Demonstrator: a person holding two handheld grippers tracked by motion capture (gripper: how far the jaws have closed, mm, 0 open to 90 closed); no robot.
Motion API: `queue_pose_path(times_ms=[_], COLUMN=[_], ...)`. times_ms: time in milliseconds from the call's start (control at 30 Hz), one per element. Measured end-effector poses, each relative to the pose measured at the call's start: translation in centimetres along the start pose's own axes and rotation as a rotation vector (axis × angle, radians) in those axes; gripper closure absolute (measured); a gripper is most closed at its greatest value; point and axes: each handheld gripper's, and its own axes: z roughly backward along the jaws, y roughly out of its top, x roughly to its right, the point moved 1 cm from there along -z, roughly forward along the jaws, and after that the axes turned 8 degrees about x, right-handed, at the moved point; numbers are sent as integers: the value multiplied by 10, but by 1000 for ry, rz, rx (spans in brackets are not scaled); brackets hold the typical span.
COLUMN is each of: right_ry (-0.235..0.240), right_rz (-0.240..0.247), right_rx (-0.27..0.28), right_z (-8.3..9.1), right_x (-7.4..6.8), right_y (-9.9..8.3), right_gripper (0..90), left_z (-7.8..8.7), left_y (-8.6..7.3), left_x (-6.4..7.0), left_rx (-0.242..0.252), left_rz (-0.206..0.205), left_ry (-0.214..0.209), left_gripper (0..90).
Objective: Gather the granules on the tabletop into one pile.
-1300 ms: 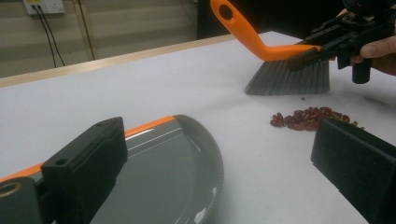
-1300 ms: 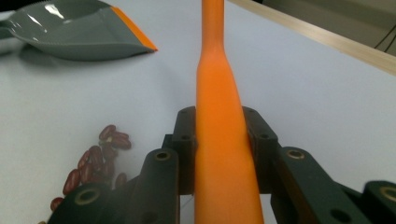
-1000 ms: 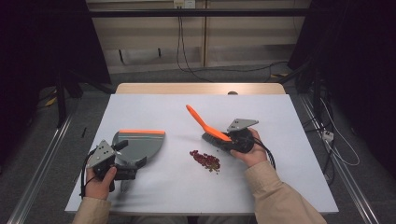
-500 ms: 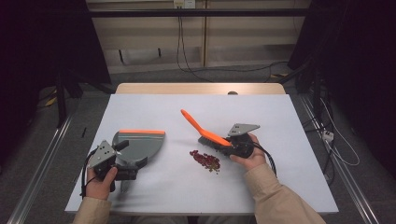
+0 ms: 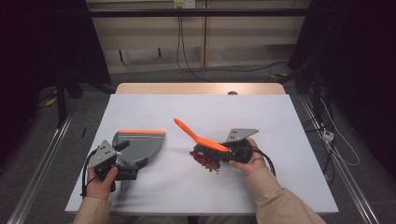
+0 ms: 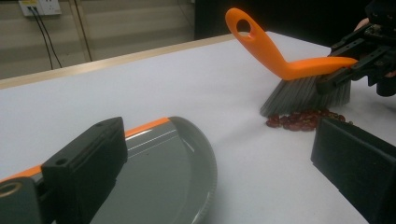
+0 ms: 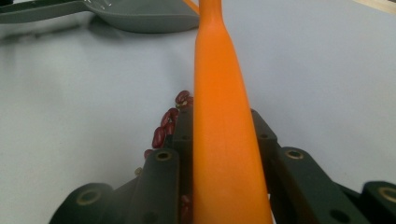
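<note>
The right gripper (image 5: 223, 150) pinches the brush (image 5: 201, 138) by its orange back, bristles on the table (image 5: 280, 121) touching the beans (image 5: 205, 160) (a small red heap). The left gripper (image 5: 126, 170) clamps the dustpan's (image 5: 137, 144) handle; the pan lies flat, well left of the beans.

I saw the orange-handled brush (image 5: 198, 137) with grey bristles down on the white table, its handle angled up toward the far left. Dark red beans (image 5: 205, 161) lay piled just under the bristles. The grey dustpan (image 5: 137, 145), orange-edged, sat well left.
</note>
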Motion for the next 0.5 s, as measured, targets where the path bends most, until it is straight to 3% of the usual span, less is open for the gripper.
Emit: queue_pose_path(times_ms=[233, 367, 500], right_ry=[3, -6, -23], right_rz=[-7, -28, -24], right_rx=[42, 95, 112], right_z=[6, 9, 4], right_x=[-1, 6, 16], right_y=[2, 7, 11], right_gripper=[715, 715, 715], left_z=[0, -1, -2], left_y=[0, 0, 0], left_x=[1, 0, 0], left_rx=[-4, -3, -6], left_rz=[-8, -5, -3], left_ry=[-3, 0, 1], left_gripper=[34, 34, 34])
